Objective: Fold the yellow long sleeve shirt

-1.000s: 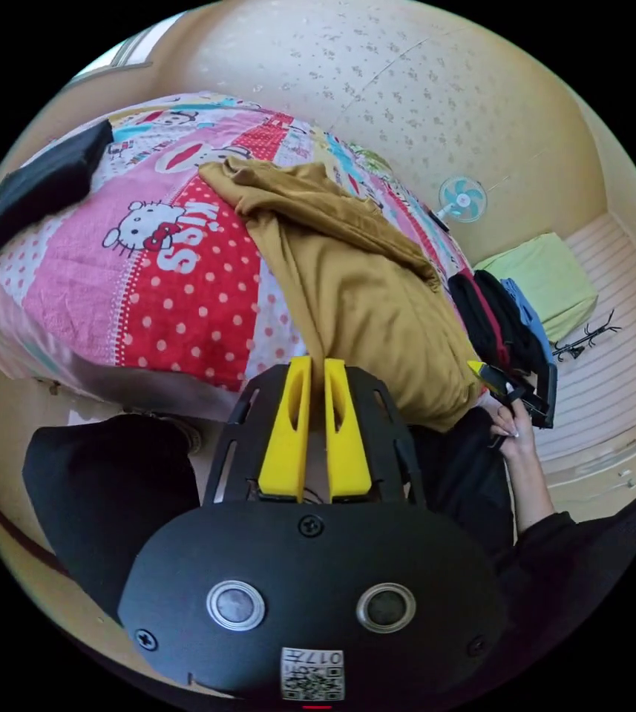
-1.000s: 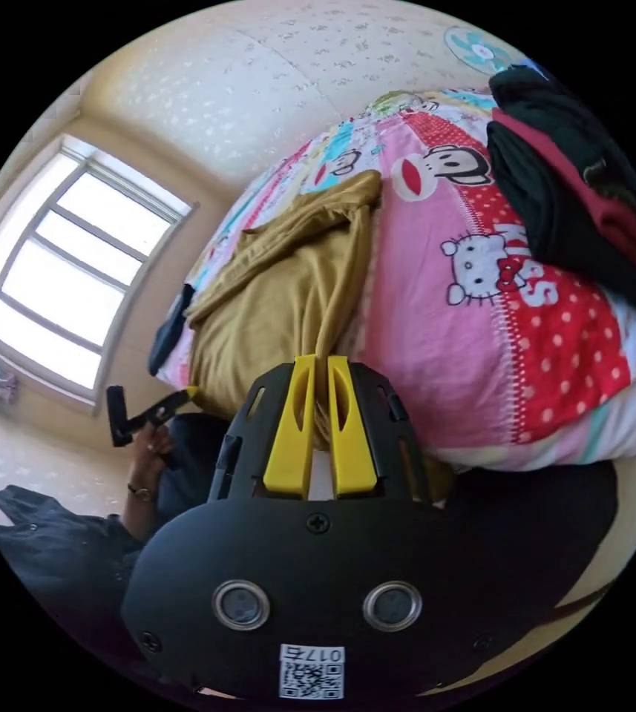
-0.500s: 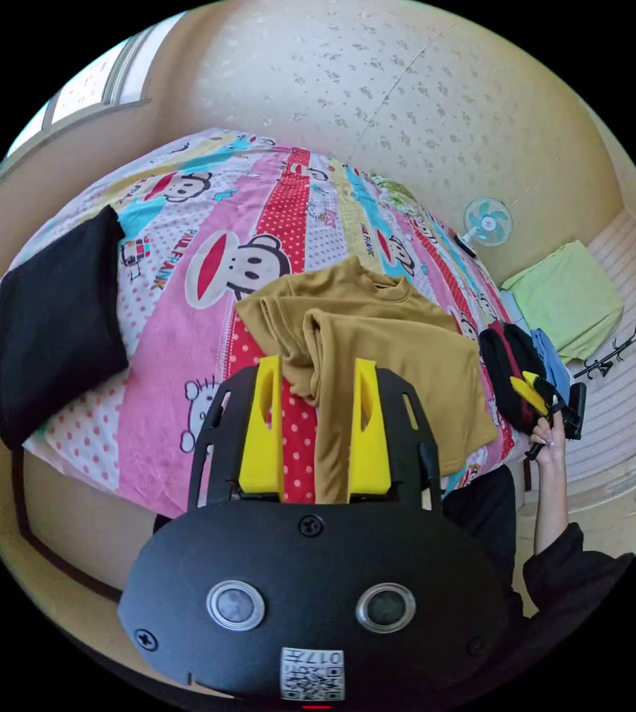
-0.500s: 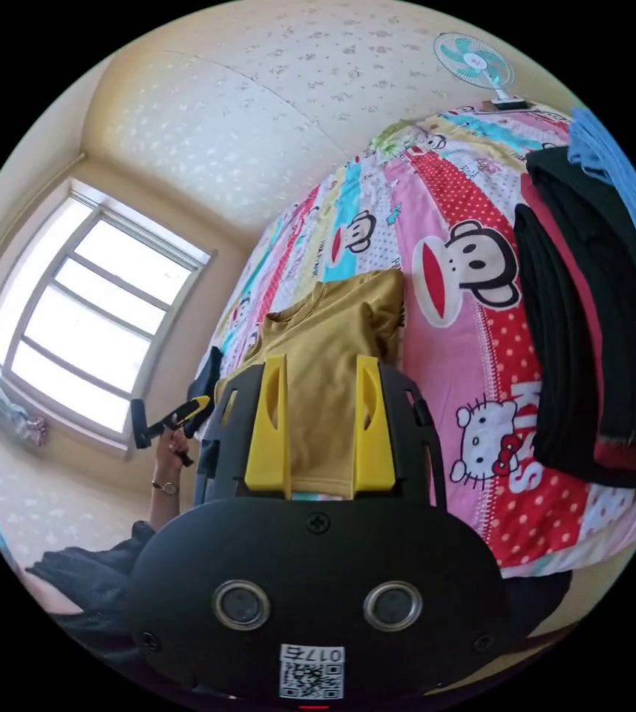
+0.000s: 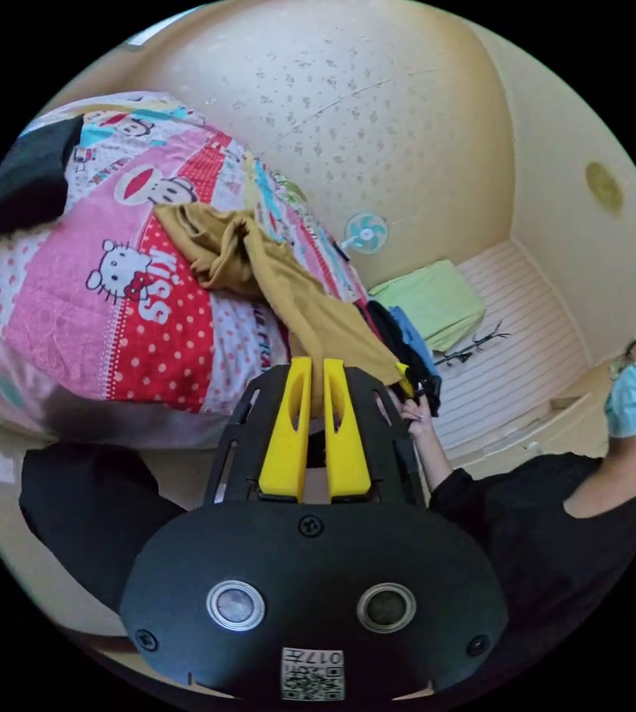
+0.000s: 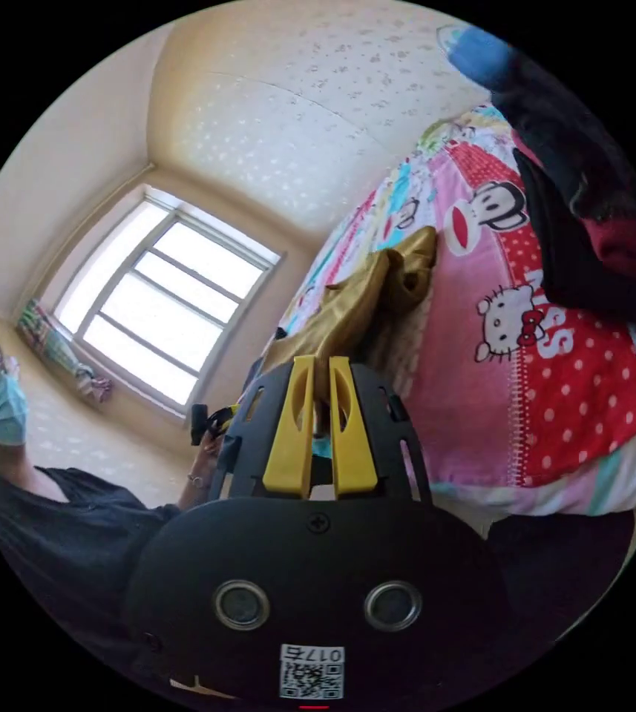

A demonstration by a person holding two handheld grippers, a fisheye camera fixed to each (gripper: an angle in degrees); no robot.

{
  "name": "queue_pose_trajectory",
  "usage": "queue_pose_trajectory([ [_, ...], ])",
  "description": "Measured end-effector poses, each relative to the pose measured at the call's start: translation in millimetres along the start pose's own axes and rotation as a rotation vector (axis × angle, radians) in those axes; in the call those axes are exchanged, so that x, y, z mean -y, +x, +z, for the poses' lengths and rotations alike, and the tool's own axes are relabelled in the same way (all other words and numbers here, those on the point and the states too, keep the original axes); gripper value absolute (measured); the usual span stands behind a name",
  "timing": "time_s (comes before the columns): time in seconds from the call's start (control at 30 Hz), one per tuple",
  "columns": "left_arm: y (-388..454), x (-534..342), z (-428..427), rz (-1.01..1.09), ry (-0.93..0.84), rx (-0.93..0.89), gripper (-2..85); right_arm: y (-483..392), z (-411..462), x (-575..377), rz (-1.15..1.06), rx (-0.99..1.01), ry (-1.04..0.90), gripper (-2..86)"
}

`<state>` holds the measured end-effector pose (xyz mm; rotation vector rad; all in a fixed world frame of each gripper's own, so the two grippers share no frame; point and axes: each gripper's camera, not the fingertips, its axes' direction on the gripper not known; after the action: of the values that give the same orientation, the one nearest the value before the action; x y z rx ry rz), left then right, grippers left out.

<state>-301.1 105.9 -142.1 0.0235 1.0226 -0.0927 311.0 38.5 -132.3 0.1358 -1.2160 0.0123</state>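
Note:
The mustard yellow long sleeve shirt (image 5: 258, 259) lies bunched on the patterned bed (image 5: 132, 311), with one end stretched off the bed's edge towards me. My left gripper (image 5: 316, 365) is shut on that end, cloth pinched between its yellow jaws. In the same view the right gripper (image 5: 412, 380) sits in a hand, with the shirt's edge reaching it. In the right gripper view the shirt (image 6: 377, 297) rises crumpled from the bed (image 6: 555, 386) into my right gripper (image 6: 318, 363), which is shut on the cloth. The left gripper (image 6: 214, 423) shows beside it in a hand.
A stack of dark folded clothes (image 6: 585, 215) sits on the bed to the right of the shirt. A black folded garment (image 5: 21, 178) lies at the bed's far left. A small fan (image 5: 366, 231) and a green cloth (image 5: 429, 300) are beyond. The person (image 5: 555, 504) stands by the bed's edge.
Half a second ago both grippers stood open over the shirt lying flat. Both have now closed on it, and the shirt is pulled up, bunched, towards the bed's edge.

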Motion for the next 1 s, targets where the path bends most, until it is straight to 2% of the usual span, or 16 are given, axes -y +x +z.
queue_pose_trajectory([
  [0.07, 25, -9, -38, 0.082, 0.016, -0.02, 2.0, -27, -25, -11, -0.058, 0.02, -0.009, 3.0],
  [0.23, 54, -47, -69, 0.073, -0.087, -0.014, 1.8, -65, -59, -63, -0.01, -0.003, -0.137, 2.8],
  [0.3, 66, -62, -71, 0.076, -0.112, -0.05, 1.9, -91, -74, -85, -0.063, 0.079, -0.121, 2.8],
  [0.4, 84, -71, -87, 0.095, -0.032, -0.061, 2.3, -114, -89, -84, -0.14, 0.148, -0.05, 2.9],
  [0.5, 90, -50, -101, 0.117, 0.085, 0.038, 2.5, -113, -80, -47, -0.18, -0.003, -0.046, 3.1],
  [0.67, 65, 67, -66, 0.109, 0.15, 0.205, 2.9, -92, -18, 64, -0.216, -0.183, -0.01, 3.7],
  [0.8, 29, 154, -16, 0.075, 0.149, 0.429, 4.3, -47, 67, 158, -0.049, -0.476, -0.067, 6.0],
  [0.87, -3, 177, 12, -0.046, 0.094, 0.463, 8.4, -29, 97, 170, 0.03, -0.592, -0.147, 8.6],
  [0.9, -8, 177, 16, -0.072, 0.087, 0.452, 10.1, -28, 108, 164, 0.037, -0.587, -0.172, 10.6],
  [0.93, -13, 169, 18, -0.098, 0.092, 0.424, 13.4, -31, 112, 158, 0.017, -0.571, -0.167, 10.8],
  [1.0, -14, 146, 17, -0.098, 0.121, 0.42, 14.7, -44, 127, 120, -0.101, -0.582, -0.172, 11.1],
])
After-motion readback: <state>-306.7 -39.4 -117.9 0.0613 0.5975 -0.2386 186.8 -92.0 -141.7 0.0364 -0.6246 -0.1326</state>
